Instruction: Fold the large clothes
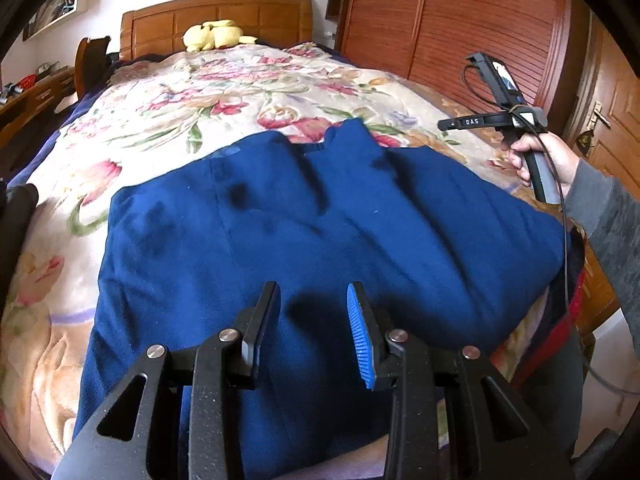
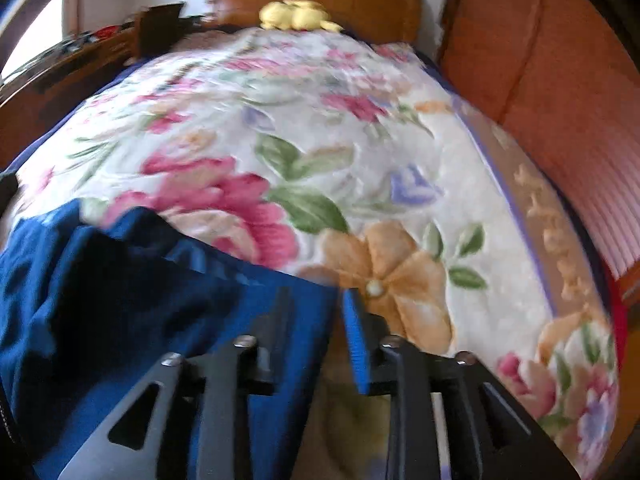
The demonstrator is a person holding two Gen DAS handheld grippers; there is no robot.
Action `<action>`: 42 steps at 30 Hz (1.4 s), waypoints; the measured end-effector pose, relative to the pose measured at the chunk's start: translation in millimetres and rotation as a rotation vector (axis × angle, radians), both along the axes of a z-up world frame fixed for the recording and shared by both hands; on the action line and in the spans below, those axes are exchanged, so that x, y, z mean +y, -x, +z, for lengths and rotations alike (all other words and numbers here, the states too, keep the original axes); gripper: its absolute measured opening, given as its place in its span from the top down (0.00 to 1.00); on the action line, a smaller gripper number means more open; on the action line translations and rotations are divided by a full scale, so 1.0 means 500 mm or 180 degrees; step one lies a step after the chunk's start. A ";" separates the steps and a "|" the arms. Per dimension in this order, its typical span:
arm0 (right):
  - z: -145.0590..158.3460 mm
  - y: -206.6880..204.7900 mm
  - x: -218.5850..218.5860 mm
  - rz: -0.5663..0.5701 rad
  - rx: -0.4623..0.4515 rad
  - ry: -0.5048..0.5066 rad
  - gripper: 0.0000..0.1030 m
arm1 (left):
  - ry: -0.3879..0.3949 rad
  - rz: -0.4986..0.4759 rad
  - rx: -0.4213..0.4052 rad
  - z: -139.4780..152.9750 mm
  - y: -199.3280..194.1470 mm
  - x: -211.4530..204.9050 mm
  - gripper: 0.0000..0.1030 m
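The coat (image 1: 320, 240) lies flat on the blanket (image 1: 168, 120), near the foot edge of the bed, collar toward the headboard (image 1: 216, 20). The step in hand seems an approach before a fold; no cloth is lifted yet. Next move likely needs both claws to come down and pinch an edge.

Left gripper (image 1: 313, 300) hovers above the coat w/ jaws apart, holding nothing. Right gripper (image 2: 314, 308) is also open and empty, at the coat's right edge; contact can't be told, view is blurred.

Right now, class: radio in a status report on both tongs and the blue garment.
Left tongs open, over the navy garment. Right tongs open, empty, at its right edge. Garment lies on the floral blanket, part-folded. Nothing in the way.
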State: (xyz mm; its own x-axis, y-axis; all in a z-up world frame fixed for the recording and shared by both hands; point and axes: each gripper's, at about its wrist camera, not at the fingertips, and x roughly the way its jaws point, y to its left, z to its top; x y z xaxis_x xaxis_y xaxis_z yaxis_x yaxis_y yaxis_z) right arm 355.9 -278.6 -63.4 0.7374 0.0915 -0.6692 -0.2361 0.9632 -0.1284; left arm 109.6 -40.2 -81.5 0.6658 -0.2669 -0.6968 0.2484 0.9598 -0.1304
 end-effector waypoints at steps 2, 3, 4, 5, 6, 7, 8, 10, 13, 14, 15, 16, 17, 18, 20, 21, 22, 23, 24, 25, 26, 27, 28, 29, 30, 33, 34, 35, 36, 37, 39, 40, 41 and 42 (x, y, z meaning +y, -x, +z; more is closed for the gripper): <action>0.015 0.037 0.021 0.0147 -0.0075 0.0000 0.54 | -0.0007 -0.0037 -0.0031 0.009 -0.003 -0.005 0.65; 0.018 0.054 0.029 0.0208 -0.0104 -0.0009 0.54 | -0.0016 -0.0062 -0.0042 0.014 -0.009 -0.007 0.65; 0.021 0.074 0.040 0.0293 -0.0109 -0.0032 0.53 | -0.0031 -0.0085 -0.0056 0.020 -0.016 -0.010 0.65; 0.020 0.093 0.053 0.0383 -0.0088 -0.0057 0.53 | -0.0047 -0.0106 -0.0071 0.027 -0.025 -0.014 0.65; 0.016 0.109 0.066 0.0464 -0.0054 -0.0073 0.53 | -0.0058 -0.0132 -0.0090 0.038 -0.035 -0.018 0.65; 0.010 0.127 0.084 0.0547 -0.0045 -0.0084 0.53 | -0.0058 -0.0159 -0.0111 0.047 -0.042 -0.021 0.65; 0.007 0.143 0.096 0.0603 -0.0052 -0.0083 0.53 | -0.0059 -0.0204 -0.0142 0.059 -0.051 -0.027 0.65; -0.005 0.171 0.117 0.0715 -0.0037 -0.0095 0.53 | -0.0076 -0.0243 -0.0206 0.076 -0.065 -0.035 0.65; -0.035 0.206 0.137 0.0802 0.0098 -0.0168 0.53 | -0.0086 -0.0284 -0.0202 0.083 -0.082 -0.044 0.65; -0.039 0.215 0.133 0.0814 0.0121 -0.0184 0.53 | -0.0081 -0.0297 -0.0178 0.080 -0.085 -0.046 0.65; -0.045 0.228 0.127 0.0823 0.0131 -0.0194 0.53 | -0.0090 -0.0311 -0.0153 0.074 -0.085 -0.049 0.65; -0.048 0.238 0.120 0.0815 0.0127 -0.0199 0.53 | -0.0097 -0.0318 -0.0141 0.069 -0.084 -0.050 0.65; -0.053 0.256 0.109 0.0806 0.0121 -0.0207 0.53 | -0.0105 -0.0328 -0.0115 0.059 -0.082 -0.051 0.65; -0.051 0.265 0.099 0.0806 0.0122 -0.0217 0.53 | -0.0107 -0.0330 -0.0090 0.051 -0.080 -0.051 0.65; -0.055 0.297 0.069 0.0782 0.0128 -0.0231 0.53 | -0.0112 -0.0318 -0.0015 0.031 -0.078 -0.050 0.65; -0.057 0.312 0.058 0.0745 0.0127 -0.0219 0.53 | -0.0120 -0.0295 0.0021 0.021 -0.076 -0.048 0.65; -0.056 0.331 0.050 0.0713 0.0142 -0.0218 0.53 | -0.0130 -0.0269 0.0048 0.013 -0.074 -0.045 0.65; -0.058 0.346 0.039 0.0697 0.0167 -0.0232 0.53 | -0.0142 -0.0234 0.0079 0.004 -0.071 -0.040 0.65; -0.062 0.364 0.028 0.0683 0.0192 -0.0256 0.53 | -0.0146 -0.0200 0.0105 -0.003 -0.067 -0.035 0.65; -0.061 0.383 0.015 0.0667 0.0203 -0.0268 0.53 | -0.0131 -0.0175 0.0122 -0.009 -0.062 -0.029 0.65; -0.063 0.397 0.005 0.0649 0.0198 -0.0261 0.53 | -0.0119 -0.0147 0.0145 -0.015 -0.056 -0.022 0.65; -0.067 0.412 -0.003 0.0631 0.0191 -0.0244 0.53 | -0.0127 -0.0114 0.0164 -0.021 -0.052 -0.016 0.65; -0.069 0.421 -0.010 0.0632 0.0197 -0.0235 0.53 | -0.0144 -0.0088 0.0171 -0.024 -0.049 -0.012 0.65; -0.074 0.430 -0.014 0.0638 0.0220 -0.0230 0.53 | -0.0166 -0.0057 0.0177 -0.029 -0.044 -0.006 0.65; -0.079 0.437 -0.018 0.0643 0.0235 -0.0227 0.53 | -0.0165 -0.0036 0.0194 -0.034 -0.042 0.001 0.65; -0.099 0.448 -0.023 0.0635 0.0260 -0.0147 0.54 | -0.0171 0.0058 0.0235 -0.044 -0.035 0.019 0.65; -0.107 0.445 -0.024 0.0622 0.0288 -0.0164 0.54 | -0.0182 0.0082 0.0238 -0.046 -0.033 0.023 0.65; -0.112 0.440 -0.022 0.0612 0.0300 -0.0184 0.54 | -0.0163 0.0099 0.0249 -0.048 -0.031 0.028 0.65; -0.116 0.437 -0.020 0.0612 0.0311 -0.0180 0.54 | -0.0128 0.0119 0.0263 -0.049 -0.028 0.034 0.65; -0.117 0.435 -0.018 0.0611 0.0318 -0.0178 0.54 | -0.0111 0.0135 0.0264 -0.049 -0.026 0.037 0.65; -0.113 0.430 -0.016 0.0587 0.0333 -0.0201 0.54 | -0.0109 0.0154 0.0246 -0.046 -0.019 0.039 0.65; -0.109 0.430 -0.015 0.0579 0.0333 -0.0201 0.54 | -0.0115 0.0162 0.0239 -0.044 -0.016 0.039 0.65; -0.108 0.433 -0.012 0.0570 0.0324 -0.0203 0.53 | -0.0125 0.0170 0.0231 -0.042 -0.013 0.039 0.65; -0.101 0.436 -0.012 0.0553 0.0311 -0.0207 0.53 | -0.0131 0.0174 0.0221 -0.039 -0.012 0.038 0.65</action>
State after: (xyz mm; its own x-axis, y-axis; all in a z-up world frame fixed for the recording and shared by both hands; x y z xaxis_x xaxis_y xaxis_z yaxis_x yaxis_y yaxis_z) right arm 137.7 -284.4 -114.1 0.6386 0.2572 -0.7253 -0.4077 0.9124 -0.0355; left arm 115.5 -21.0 -101.1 0.6283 -0.2017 -0.7513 0.1874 0.9766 -0.1055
